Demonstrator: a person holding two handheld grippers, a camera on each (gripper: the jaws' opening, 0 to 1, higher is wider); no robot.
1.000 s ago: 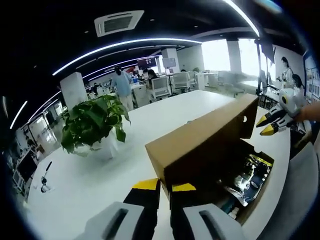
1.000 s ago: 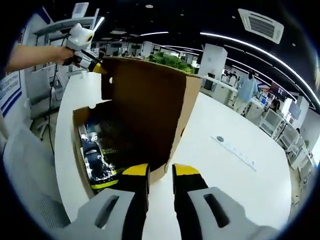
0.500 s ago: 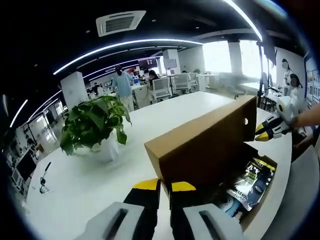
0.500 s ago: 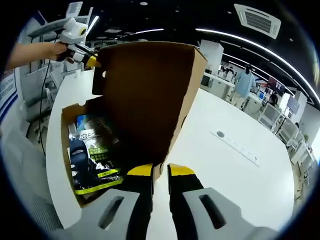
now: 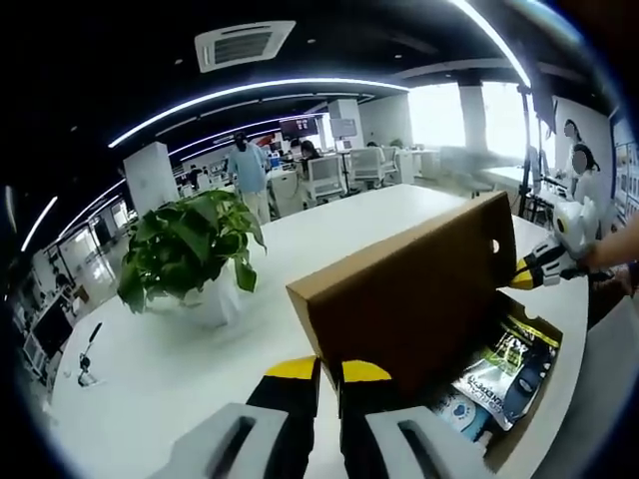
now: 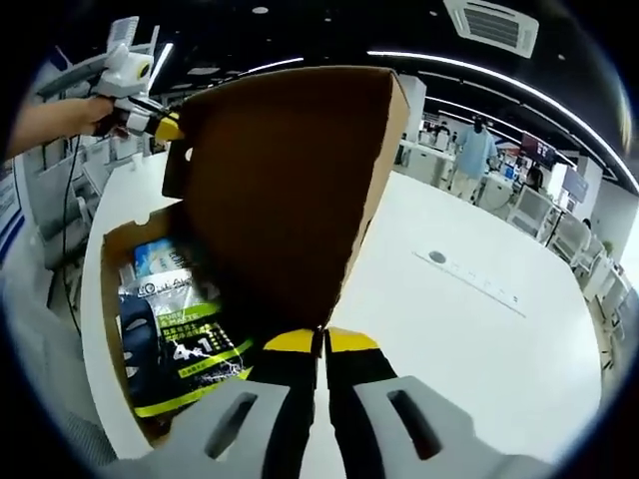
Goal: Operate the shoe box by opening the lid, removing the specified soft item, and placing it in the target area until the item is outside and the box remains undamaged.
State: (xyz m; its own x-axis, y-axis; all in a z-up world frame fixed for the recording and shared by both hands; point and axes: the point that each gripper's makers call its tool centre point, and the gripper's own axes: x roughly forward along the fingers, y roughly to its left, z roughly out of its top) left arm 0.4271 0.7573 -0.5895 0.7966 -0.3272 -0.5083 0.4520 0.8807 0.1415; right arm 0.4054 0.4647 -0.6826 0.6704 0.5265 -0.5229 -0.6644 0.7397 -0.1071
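Observation:
A brown cardboard shoe box (image 6: pixel 103 261) stands on the white table with its lid (image 6: pixel 285 190) raised almost upright. Inside lies a soft packet (image 6: pixel 175 339), dark blue and black with a yellow-green stripe, which in the left gripper view shows as the packet (image 5: pixel 507 361) behind the lid (image 5: pixel 409 304). My right gripper (image 6: pixel 321 341) is shut on the lid's near edge. My left gripper (image 5: pixel 329 371) is shut on the lid's other end. Each gripper shows in the other's view at the far corner of the lid: the left gripper (image 6: pixel 160 126) and the right gripper (image 5: pixel 526 276).
A potted green plant (image 5: pixel 185 244) stands on the table (image 5: pixel 170 369) left of the box, with a small dark object (image 5: pixel 88 365) further left. A thin strip (image 6: pixel 474 287) and a dark disc (image 6: pixel 437 257) lie right of the box. Desks, chairs and people fill the background.
The lid has swung up further and more of the packet shows. My right gripper's jaws have drawn together onto the lid's edge. Both views have shifted with the hands.

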